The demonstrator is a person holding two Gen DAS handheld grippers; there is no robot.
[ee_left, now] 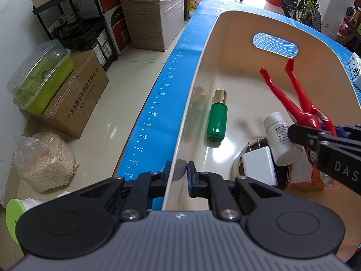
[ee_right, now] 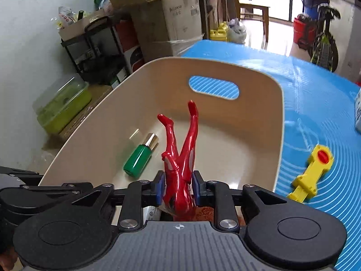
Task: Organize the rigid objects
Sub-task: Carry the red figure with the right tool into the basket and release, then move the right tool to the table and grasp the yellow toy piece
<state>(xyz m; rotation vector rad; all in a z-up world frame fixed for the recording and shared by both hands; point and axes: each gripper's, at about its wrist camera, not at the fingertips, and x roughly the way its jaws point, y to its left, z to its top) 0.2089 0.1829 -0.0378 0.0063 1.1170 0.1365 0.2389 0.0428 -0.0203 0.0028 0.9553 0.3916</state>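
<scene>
Left wrist view: left hand-held gripper (ee_left: pixel 180 171) clamped on the near wall of the cream oval plastic bin (ee_left: pixel 239 20). Inside the bin: green bottle with gold cap (ee_left: pixel 217 118) lying flat, white pill bottle (ee_left: pixel 282 139), white plug charger (ee_left: pixel 259 166), red plastic figure (ee_left: pixel 291 99) legs up.

Right wrist view: right hand-held gripper (ee_right: pixel 178 186) straddles the red figure (ee_right: pixel 180 158) over the bin (ee_right: pixel 279 122), pads just off it, released. Yellow toy piece (ee_right: pixel 312 174) lies on the blue desk mat (ee_right: pixel 315 103) right of the bin.

The right gripper (ee_right: pixel 177 186) stands over the beige basket (ee_right: pixel 279 122) with a red figure (ee_right: pixel 180 158) between its pads, legs up, near a green bottle (ee_right: pixel 138 157).
</scene>
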